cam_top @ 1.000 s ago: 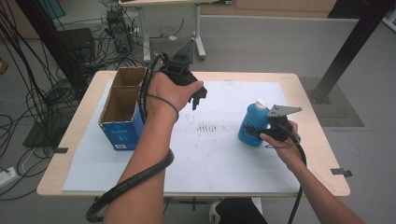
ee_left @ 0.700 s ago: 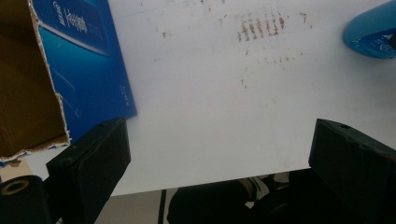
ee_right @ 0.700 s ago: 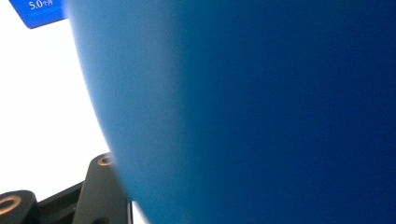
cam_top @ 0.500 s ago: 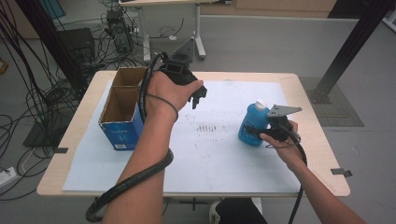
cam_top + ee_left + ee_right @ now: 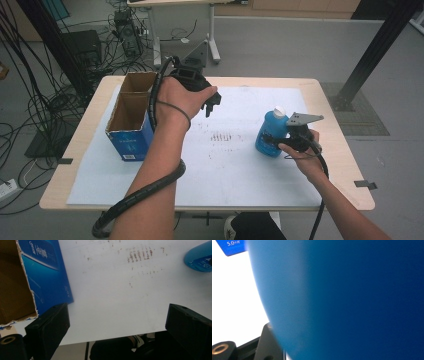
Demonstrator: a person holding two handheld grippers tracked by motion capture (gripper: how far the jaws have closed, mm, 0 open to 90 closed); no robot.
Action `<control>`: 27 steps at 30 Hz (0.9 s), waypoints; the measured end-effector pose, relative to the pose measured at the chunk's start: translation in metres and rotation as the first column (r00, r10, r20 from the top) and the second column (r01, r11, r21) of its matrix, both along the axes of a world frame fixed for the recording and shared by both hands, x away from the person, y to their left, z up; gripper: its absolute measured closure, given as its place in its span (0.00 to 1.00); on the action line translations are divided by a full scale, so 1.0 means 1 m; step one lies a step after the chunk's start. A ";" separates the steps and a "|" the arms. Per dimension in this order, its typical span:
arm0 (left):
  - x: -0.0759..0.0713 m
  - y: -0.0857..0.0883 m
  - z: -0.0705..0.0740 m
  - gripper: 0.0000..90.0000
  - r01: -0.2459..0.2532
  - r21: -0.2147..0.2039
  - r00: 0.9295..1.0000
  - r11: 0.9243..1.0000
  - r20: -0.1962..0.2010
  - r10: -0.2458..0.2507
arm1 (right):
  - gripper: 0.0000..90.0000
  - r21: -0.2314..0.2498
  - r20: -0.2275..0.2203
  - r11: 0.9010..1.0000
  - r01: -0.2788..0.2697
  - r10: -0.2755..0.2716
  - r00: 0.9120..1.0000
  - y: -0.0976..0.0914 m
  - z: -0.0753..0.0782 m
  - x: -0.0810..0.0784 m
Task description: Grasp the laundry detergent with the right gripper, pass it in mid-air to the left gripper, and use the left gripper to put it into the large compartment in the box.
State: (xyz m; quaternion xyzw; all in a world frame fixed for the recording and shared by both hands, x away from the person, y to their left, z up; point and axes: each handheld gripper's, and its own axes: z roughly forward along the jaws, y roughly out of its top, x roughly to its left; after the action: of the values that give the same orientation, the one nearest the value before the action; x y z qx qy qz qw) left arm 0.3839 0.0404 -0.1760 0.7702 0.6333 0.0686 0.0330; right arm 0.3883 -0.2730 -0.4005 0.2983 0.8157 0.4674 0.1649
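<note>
We hold the left hand-held gripper [image 5: 212, 102] raised above the counter [image 5: 320, 90], its jaws spread wide with nothing between them. Below and to its left side stands the open blue carton [image 5: 129, 120], close by; in the left gripper view a carton wall [image 5: 47, 272] sits just past one jaw.

The right hand-held gripper [image 5: 286, 137] is pressed against the blue bottle [image 5: 270, 132], which stands upright on the white sheet [image 5: 240, 165], its white cap [image 5: 279, 111] above the gripper. In the right gripper view the bottle's blue body [image 5: 352, 300] crowds the lens, hiding all but part of one jaw. It looks to us like a grasp on the bottle, yet we cannot tell whether the jaws have actually closed on it.

The risks, as we judge them: the rounded, smooth body could slip or twist in a two-jaw pinch if lifted from low on its side, and a push without a firm grip could tip it over. If the bottle is bound for the carton, the narrow opening could catch its base.
</note>
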 end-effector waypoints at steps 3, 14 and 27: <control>0.000 0.000 0.001 0.07 0.000 0.000 1.000 1.000 0.000 0.000 | 0.49 -0.004 0.001 1.000 -0.002 0.002 1.000 0.000 0.000 0.000; -0.001 -0.001 0.002 0.07 0.001 0.002 1.000 1.000 0.002 -0.001 | 0.50 0.002 0.007 1.000 -0.002 0.002 1.000 -0.001 0.000 0.000; -0.001 0.001 0.003 0.07 0.001 0.002 1.000 1.000 0.002 -0.001 | 0.50 0.006 0.006 1.000 0.001 -0.001 1.000 -0.001 -0.001 -0.001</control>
State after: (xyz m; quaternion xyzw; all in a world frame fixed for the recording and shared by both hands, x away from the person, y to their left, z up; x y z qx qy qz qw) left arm 0.3827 0.0411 -0.1734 0.7705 0.6328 0.0698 0.0330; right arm 0.3878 -0.2740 -0.4013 0.2977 0.8137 0.4707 0.1668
